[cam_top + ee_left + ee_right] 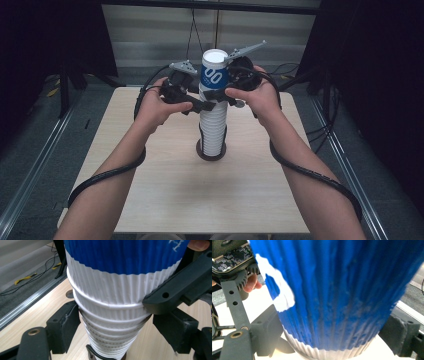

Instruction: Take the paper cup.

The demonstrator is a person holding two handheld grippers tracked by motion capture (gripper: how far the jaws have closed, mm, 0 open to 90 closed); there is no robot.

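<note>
Dark curtains ringed the pale counter [165,200] where a tall cup stack [212,127] stood centred, left hand-held gripper [202,106] clamping its white ribs, right hand-held gripper [216,94] pinching the blue top cup [214,70].

Blue-and-white ribbed top cup [214,70], white cup stack [213,127], pale wood-grain table [165,195], black claws

Around the work: table, floor, cables, curtains

Light wooden table [165,200] on grey floor [30,150]; loose cables [320,135] right; yellow tape [25,278] on floor; dark curtains [380,75] at sides.
</note>
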